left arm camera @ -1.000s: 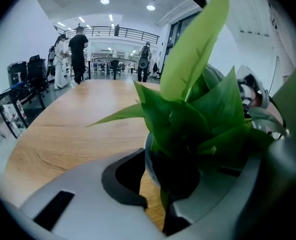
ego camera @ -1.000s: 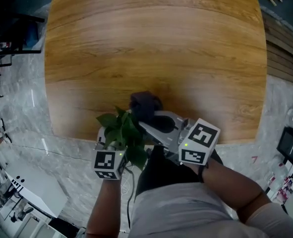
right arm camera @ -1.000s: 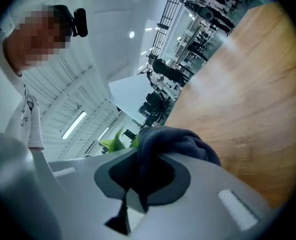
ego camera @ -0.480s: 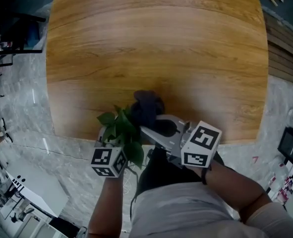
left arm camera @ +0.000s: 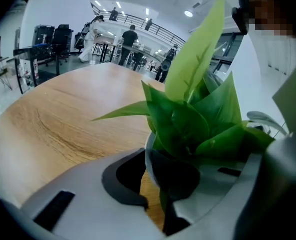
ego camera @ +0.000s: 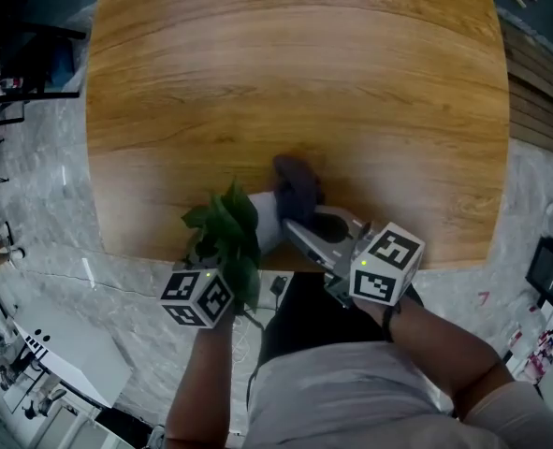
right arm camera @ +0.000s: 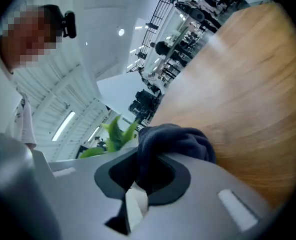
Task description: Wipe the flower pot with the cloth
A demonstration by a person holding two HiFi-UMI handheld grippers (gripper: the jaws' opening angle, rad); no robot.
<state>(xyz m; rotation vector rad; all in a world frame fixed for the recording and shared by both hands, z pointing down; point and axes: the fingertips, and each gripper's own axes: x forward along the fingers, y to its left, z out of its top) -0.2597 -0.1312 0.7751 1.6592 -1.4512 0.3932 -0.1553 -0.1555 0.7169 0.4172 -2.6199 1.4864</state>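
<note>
Markings: the only printed patterns are the black-and-white squares on the two marker cubes, one on your left claw (ego camera: 196, 297), one on your right claw (ego camera: 386, 265). They carry no letters or digits that can be read.

Left claw (left arm camera: 169, 186): jaws closed onto the small white flower pot (left arm camera: 149, 151), one pad on each side of its rim. The pot's green leafy plant (left arm camera: 190, 119) stands up directly in front of the camera and fills much of the left gripper view.

Right claw (right arm camera: 137, 186): jaws clamped on a bunched dark navy cloth (right arm camera: 177, 141), which bulges out past the fingertips.

Position, head view: the flower pot (ego camera: 269, 221) sits at the near edge of the round light wooden bench (ego camera: 295, 82), close to your body. The leaves (ego camera: 225, 227) hide the left claw's jaws from above. The cloth (ego camera: 297, 183) lies against the pot's right side, just ahead of the right claw's tips. Both claws are close together, the pot between them.
</note>
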